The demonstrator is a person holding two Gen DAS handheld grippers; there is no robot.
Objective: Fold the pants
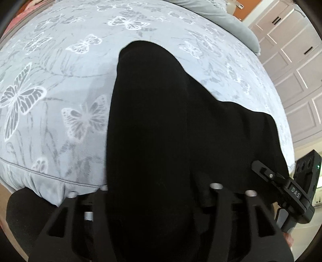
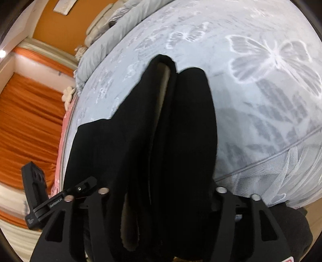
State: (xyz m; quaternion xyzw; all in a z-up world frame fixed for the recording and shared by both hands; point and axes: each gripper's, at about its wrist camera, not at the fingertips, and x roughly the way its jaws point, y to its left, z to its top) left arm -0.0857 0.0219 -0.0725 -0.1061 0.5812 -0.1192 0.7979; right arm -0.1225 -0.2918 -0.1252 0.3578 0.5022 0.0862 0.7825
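Item: black pants [image 1: 153,125], lying lengthwise on a bed w/ pale blue butterfly-print cover [image 1: 60,84], near ends lifted over the bed's near edge into both tools.

L wrist view only: white panelled cupboard doors [image 1: 291,66] at right; grey pillow [image 1: 227,18] at far end; right gripper [image 1: 259,167] seen from the side, tip laid on the pants' right-hand edge. Its fingers look closed together there, cloth pinched betw. them.

R wrist view only: orange curtain [image 2: 26,112] and orange wall at left; white net frill [image 2: 281,177] along the bed's edge; pants doubled, a pale lining strip showing in the groove betw. two black folds [image 2: 167,84]. Left gripper [image 2: 90,181] visible at left, tip touching cloth.

Room: bare cover both sides of the pants and beyond the far hem; bed edge runs just below the tools.

Hidden: in each own view, black cloth drapes over the fingers; tips covered, so gap not readable. Left tongs: cannot tell if wide or narrow. Waistband/hem ends indistinct, black on black.
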